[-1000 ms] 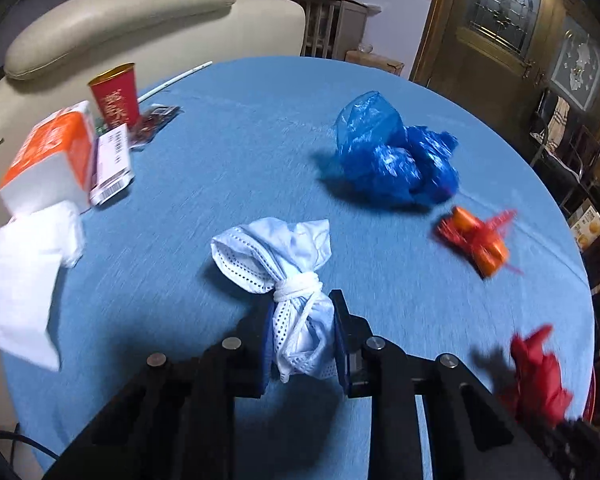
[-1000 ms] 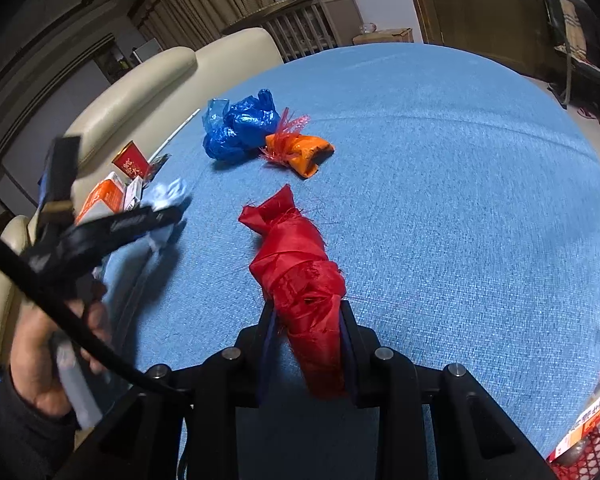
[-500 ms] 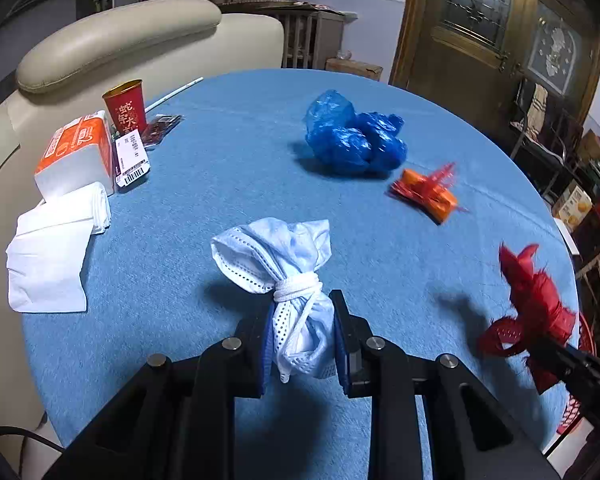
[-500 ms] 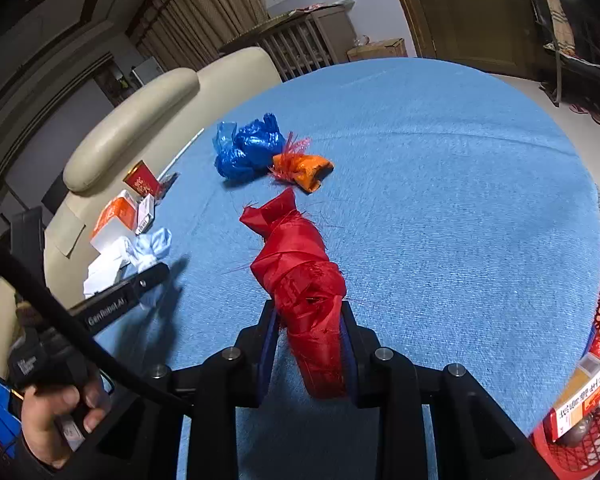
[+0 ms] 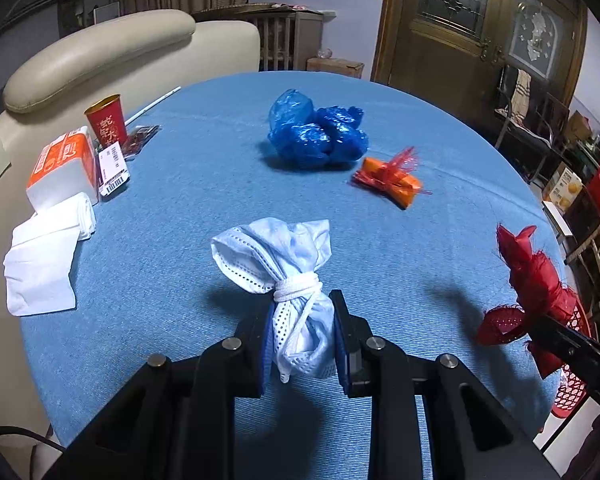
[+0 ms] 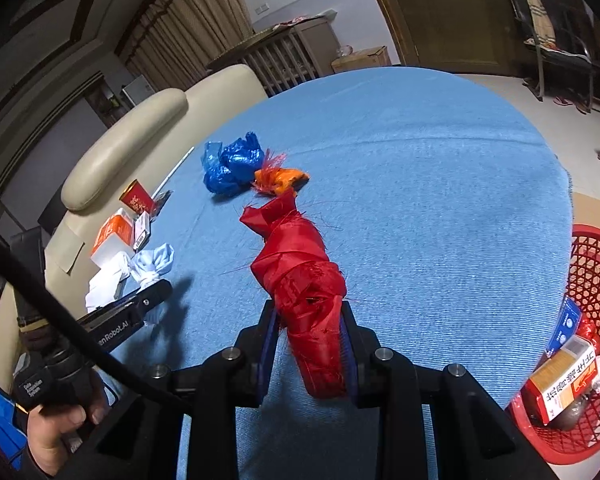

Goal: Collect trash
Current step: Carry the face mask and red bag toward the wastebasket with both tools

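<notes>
The left gripper (image 5: 300, 336) clamped the knotted mask (image 5: 288, 276) at its lower bulge, so the knot kept it from slipping. The right gripper (image 6: 310, 344) pinched the red wad (image 6: 304, 284) the same way. Both hung clear of the table (image 6: 440, 200). The basket (image 6: 588, 280) sat at four o'clock off its edge, probably their destination.

On the round blue table (image 5: 188, 184): one blue plastic bag (image 5: 318, 134), one orange wrapper (image 5: 392, 178), one red paper cup (image 5: 107, 120), one tissue pack (image 5: 62, 168). Held above it: one knotted face mask (image 5: 288, 276), one red cloth bundle (image 6: 304, 276). Beside it: one red basket (image 6: 592, 280).
</notes>
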